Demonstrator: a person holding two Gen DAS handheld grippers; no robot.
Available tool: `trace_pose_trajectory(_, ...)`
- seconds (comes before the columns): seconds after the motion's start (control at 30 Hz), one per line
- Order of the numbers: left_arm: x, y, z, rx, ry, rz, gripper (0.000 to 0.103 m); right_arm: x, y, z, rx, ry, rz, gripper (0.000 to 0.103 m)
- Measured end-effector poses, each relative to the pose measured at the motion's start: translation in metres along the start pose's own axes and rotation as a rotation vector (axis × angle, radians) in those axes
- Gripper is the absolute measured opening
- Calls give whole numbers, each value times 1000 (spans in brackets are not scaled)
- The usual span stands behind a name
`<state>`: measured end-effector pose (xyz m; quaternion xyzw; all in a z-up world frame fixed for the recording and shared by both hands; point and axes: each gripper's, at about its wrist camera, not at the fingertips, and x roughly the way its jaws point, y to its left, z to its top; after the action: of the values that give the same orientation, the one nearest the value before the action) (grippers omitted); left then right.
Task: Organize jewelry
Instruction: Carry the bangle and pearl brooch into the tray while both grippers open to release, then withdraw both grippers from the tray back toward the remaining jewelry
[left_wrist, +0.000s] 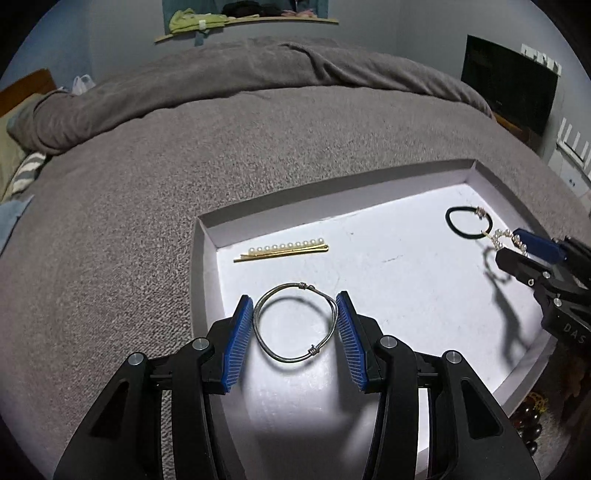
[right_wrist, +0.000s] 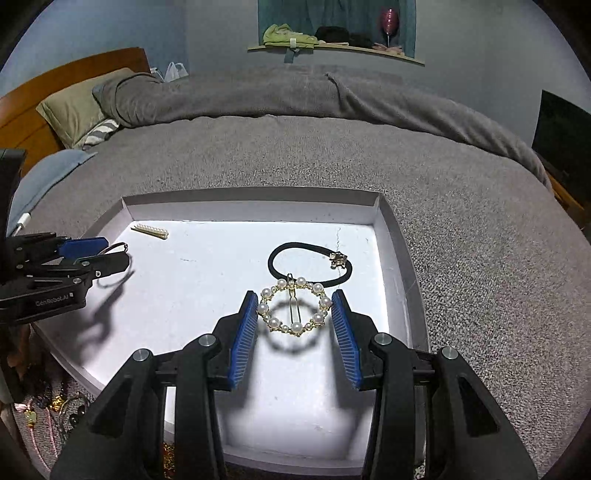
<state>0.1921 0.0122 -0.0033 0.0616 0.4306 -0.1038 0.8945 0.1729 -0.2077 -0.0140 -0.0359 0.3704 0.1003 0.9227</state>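
Observation:
A shallow white tray (left_wrist: 207, 236) lies on the grey bed. My left gripper (left_wrist: 295, 314) is shut on a silver wire bangle (left_wrist: 295, 323) and holds it above the tray's left part, casting a shadow. My right gripper (right_wrist: 295, 308) is shut on a round pearl hair clip (right_wrist: 295, 310) and holds it above the tray's right part. In the tray lie a gold pearl hairpin (left_wrist: 282, 251) at the far left and a black hair tie (right_wrist: 308, 267) with a small charm, just beyond the pearl clip. The tray's rim (right_wrist: 391, 225), the hairpin (right_wrist: 151, 232) and the left gripper (right_wrist: 110, 253) also show in the right wrist view.
The grey blanket (left_wrist: 258, 147) covers the bed around the tray. Loose beads and jewelry (right_wrist: 48, 410) lie off the tray's near left corner; dark beads (left_wrist: 532, 424) show by its near right. Pillows (right_wrist: 74, 110) and a wooden headboard are far left.

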Motion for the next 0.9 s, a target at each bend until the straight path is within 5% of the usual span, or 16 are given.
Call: trace_pose_trajectory(0.9, 2, -1, 1, -2, -1, 1, 56, 1, 2, -1, -33, 13, 9, 46)
